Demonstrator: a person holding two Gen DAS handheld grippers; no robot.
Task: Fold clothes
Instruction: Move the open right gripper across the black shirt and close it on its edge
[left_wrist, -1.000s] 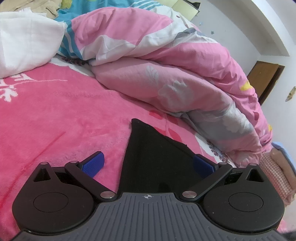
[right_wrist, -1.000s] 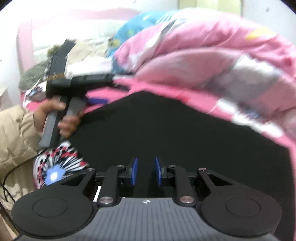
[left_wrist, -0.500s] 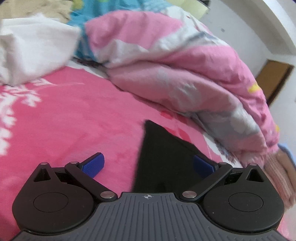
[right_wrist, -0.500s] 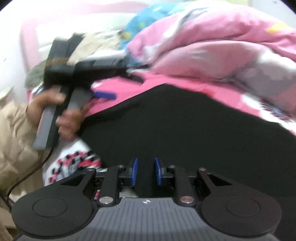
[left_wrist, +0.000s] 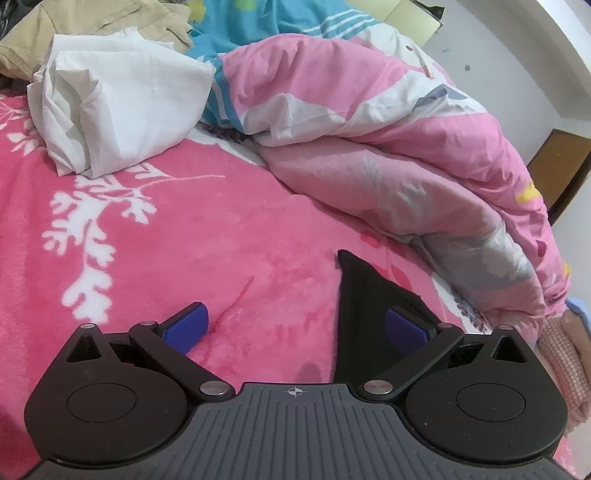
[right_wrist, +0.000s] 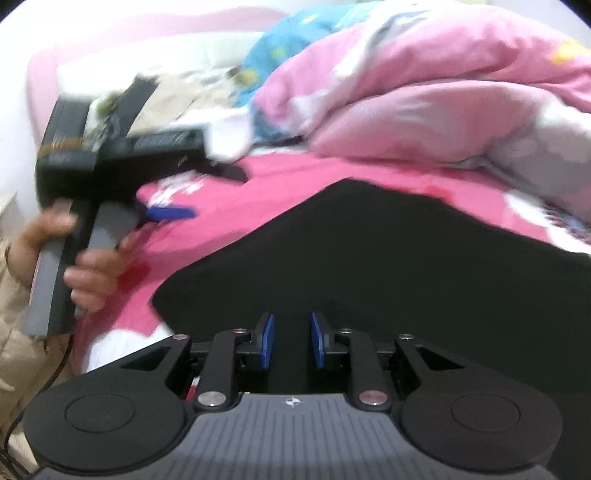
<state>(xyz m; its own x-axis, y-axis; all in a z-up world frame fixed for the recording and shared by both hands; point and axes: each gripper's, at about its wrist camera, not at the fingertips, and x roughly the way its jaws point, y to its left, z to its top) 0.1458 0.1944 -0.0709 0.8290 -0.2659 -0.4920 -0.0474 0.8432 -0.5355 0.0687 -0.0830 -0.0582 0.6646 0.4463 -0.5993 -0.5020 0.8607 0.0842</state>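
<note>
the black garment (right_wrist: 388, 258) lies spread flat on the pink blanket (left_wrist: 184, 240) for folding, so the left gripper (left_wrist: 293, 325) hovers beside its corner with fingers wide and empty, while the right gripper (right_wrist: 292, 341) hangs over it, narrowly parted, pinching nothing visible.

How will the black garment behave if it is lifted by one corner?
The black garment lies flat with a thin pointed corner, so it is probably floppy and would drape. It looks thin, so likely light. On the fuzzy pink blanket it may drag rather than slide.
</note>
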